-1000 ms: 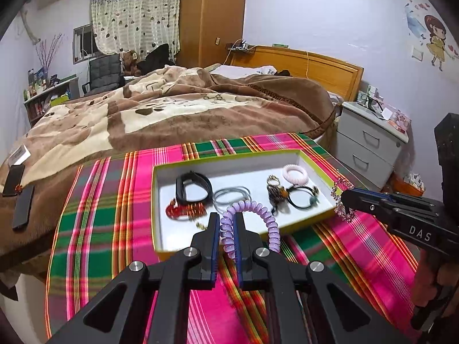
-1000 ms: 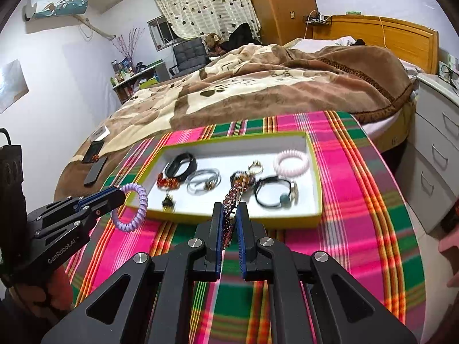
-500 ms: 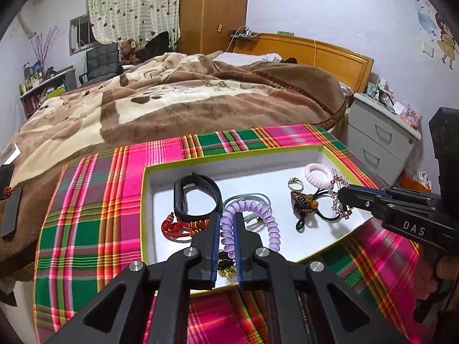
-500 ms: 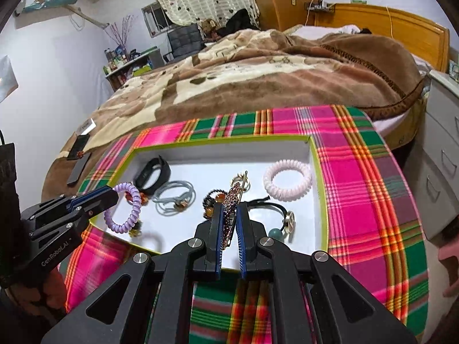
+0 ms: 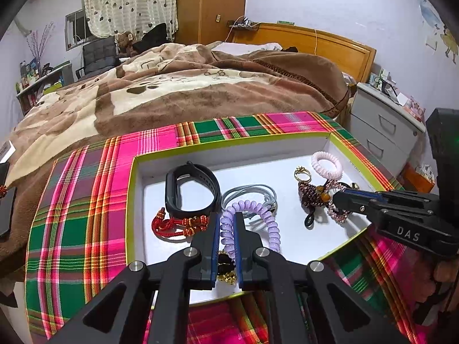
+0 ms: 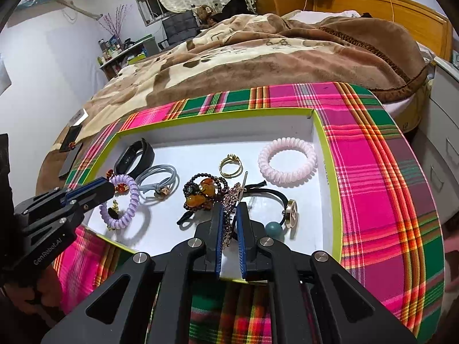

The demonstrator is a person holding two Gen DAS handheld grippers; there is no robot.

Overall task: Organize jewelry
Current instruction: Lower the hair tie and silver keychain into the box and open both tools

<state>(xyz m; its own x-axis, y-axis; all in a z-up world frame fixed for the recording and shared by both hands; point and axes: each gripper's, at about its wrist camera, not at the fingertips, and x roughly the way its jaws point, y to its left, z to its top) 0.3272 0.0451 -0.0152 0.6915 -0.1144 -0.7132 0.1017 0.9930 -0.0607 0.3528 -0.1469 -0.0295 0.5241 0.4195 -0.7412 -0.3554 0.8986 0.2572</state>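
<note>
A shallow white tray with a yellow-green rim (image 5: 134, 200) (image 6: 330, 177) lies on the plaid cloth. My left gripper (image 5: 226, 229) (image 6: 110, 187) is shut on a purple coil hair tie (image 5: 252, 212) (image 6: 126, 200), held just above the tray's near left part. My right gripper (image 6: 229, 218) (image 5: 337, 199) is shut on a sparkly pink rhinestone hairpin (image 6: 233, 197) (image 5: 338, 215), held over the tray's middle. In the tray lie a black wristband (image 5: 190, 190), a red cord bracelet (image 5: 178, 225), grey hair ties (image 5: 252, 193), a dark bead bracelet (image 6: 200, 192), a gold ring (image 6: 231, 164) and a pink coil tie (image 6: 287, 160).
A black cord bracelet with a teal bead and gold disc (image 6: 284, 215) lies at the tray's right. The plaid cloth (image 6: 381, 189) covers the table around the tray. A bed with a brown blanket (image 5: 186, 91) is behind; a white nightstand (image 5: 381, 132) stands to the right.
Both grippers have moved forward from in front of the tray to over it, lower and closer to its floor, each still holding its piece.
</note>
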